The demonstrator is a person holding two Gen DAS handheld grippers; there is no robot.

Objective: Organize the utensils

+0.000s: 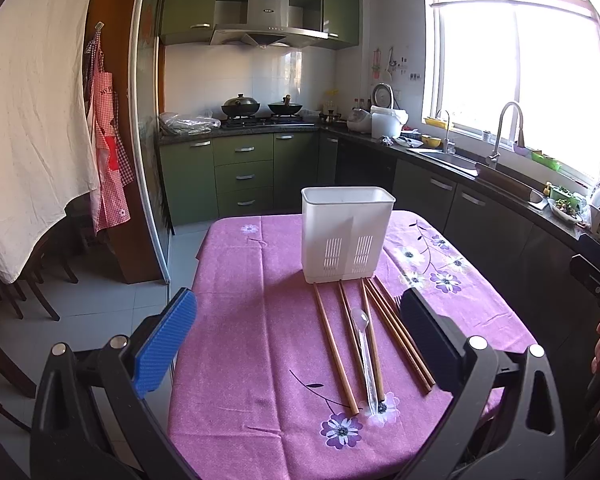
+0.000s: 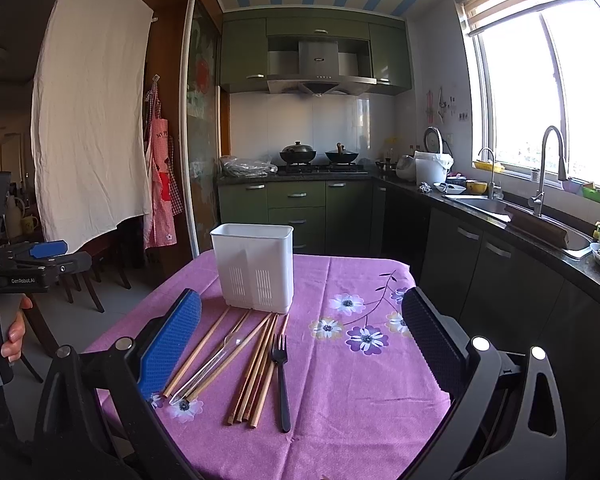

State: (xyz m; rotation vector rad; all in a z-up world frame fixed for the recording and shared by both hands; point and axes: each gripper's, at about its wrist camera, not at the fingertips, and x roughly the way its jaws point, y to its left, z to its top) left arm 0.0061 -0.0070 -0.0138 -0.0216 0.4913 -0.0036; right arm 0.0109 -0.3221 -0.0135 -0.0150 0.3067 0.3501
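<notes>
A white slotted utensil holder [image 1: 347, 234] [image 2: 255, 267] stands upright on the purple flowered tablecloth [image 1: 260, 340] [image 2: 340, 392]. In front of it lie several wooden chopsticks [image 1: 334, 342] [image 2: 256, 372], a clear plastic spoon [image 1: 364, 354] [image 2: 210, 366] and a black plastic fork [image 2: 281, 376]. My left gripper [image 1: 298, 340] hovers open above the near end of the table, the utensils between and ahead of its fingers. My right gripper [image 2: 302, 344] is open too, held above the chopsticks and fork. Neither touches anything.
Green kitchen cabinets, a stove with two woks [image 1: 260, 108] and a counter with a sink [image 2: 496, 204] run behind and to the right of the table. A white sheet [image 1: 32, 100] hangs at left, with chairs [image 2: 84, 280] below. A hand [image 2: 14, 332] holds the left gripper's handle.
</notes>
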